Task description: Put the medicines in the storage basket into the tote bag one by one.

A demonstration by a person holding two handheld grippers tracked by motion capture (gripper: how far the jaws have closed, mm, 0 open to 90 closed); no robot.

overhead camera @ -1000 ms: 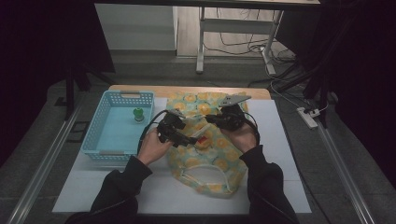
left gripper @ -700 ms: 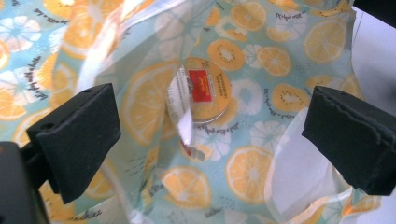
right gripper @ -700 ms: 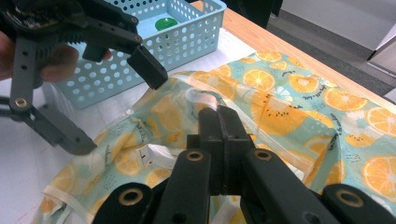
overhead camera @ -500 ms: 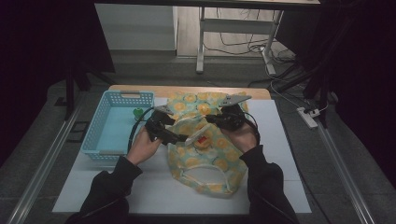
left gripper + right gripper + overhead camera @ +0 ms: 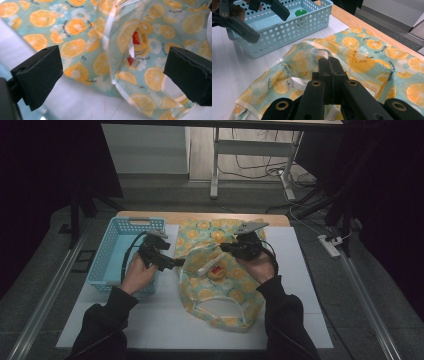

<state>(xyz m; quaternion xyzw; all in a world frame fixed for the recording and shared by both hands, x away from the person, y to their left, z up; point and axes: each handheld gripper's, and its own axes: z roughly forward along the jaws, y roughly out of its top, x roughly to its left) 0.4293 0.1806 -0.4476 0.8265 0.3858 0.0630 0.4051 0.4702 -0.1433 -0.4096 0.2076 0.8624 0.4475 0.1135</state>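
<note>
- Centrally, a soft cloth bag (image 5: 220, 280) printed with orange slices on pale teal is lying on the white table sheet (image 5: 310, 285), just to the right of the blue basket (image 5: 112, 252).
- Its long axis is running away from the person: the end with the cut-out handle is lying near the person, the other end is reaching the wooden table edge (image 5: 200, 216) at the far side.
- The fabric is looking thin and slightly glossy, creasing into ridges; a pale hem band is running along its edges.
- The upper layer is being lifted at the middle, so the mouth is gaping; inside, a small round flat thing (image 5: 140, 41) with a red and yellow label is showing.
- The right gripper (image 5: 231, 248) is pressing its jaws together on a fold of the bag's edge; in the right gripper view the black jaws (image 5: 329, 67) are meeting with cloth bunched around their tips.
- The left gripper (image 5: 174, 264) is hanging beside the bag's left edge, over the gap between bag and basket, pointing toward the bag. Its jaws have just been opening and are standing wide apart; nothing is sitting between the foam-like black pads (image 5: 41, 75), and the bag is lying beyond them.
- The basket is rigid plastic, rectangular, with rows of round holes in its walls; a small green round piece (image 5: 301, 12) is resting on its floor near the far end.
- Both hands are wrapping the gripper handles, dark sleeves coming in from the near edge.
</note>
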